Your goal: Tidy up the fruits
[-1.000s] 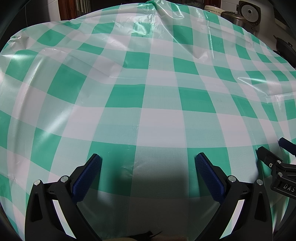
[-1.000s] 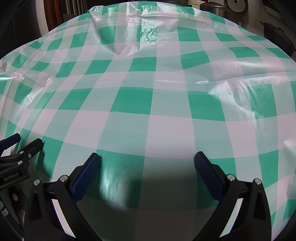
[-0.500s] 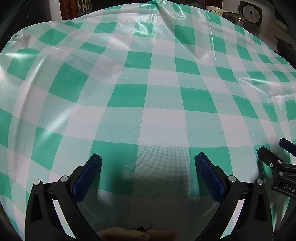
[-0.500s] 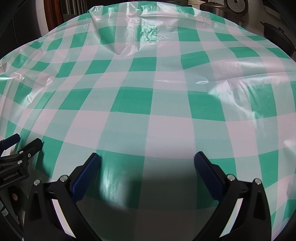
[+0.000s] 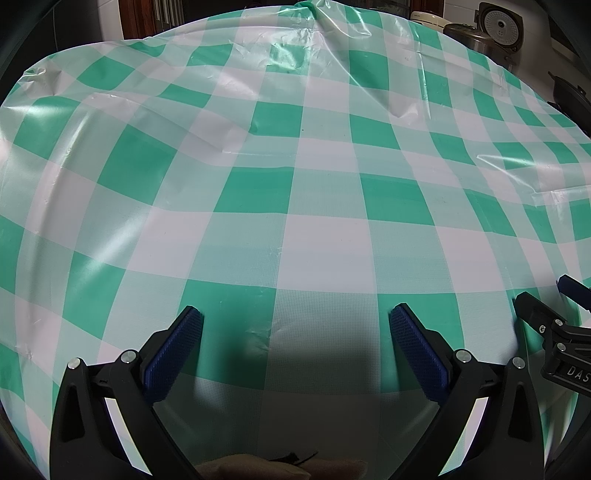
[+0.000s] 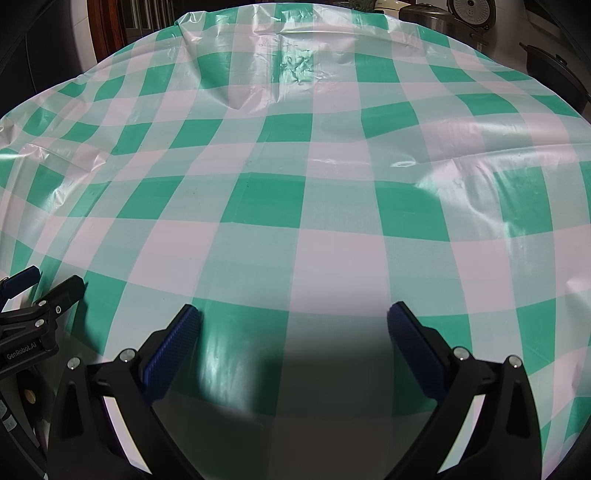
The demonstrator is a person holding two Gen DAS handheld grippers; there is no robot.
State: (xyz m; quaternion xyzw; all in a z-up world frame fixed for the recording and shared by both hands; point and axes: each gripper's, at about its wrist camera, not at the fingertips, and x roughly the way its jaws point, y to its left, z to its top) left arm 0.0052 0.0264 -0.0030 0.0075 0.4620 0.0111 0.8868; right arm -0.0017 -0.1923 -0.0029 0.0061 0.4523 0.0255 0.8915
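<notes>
The left gripper (image 5: pixel 295 325) and right gripper (image 6: pixel 293 321) are hovering side by side, jaws spread wide and holding nothing, over a wrinkled green-and-white checked plastic tablecloth (image 5: pixel 321 243). No fruit is showing in either view. Rice cookers (image 5: pixel 498 26) are standing beyond the far edge.

Left black plastic two-finger gripper (image 5: pixel 295 325): blue textured pads (image 5: pixel 173 354), silver screws, white side strips. Right black plastic two-finger gripper (image 6: pixel 293 323): identical build. "GenRobot.AI" lettering at 9 o'clock, right view.
</notes>
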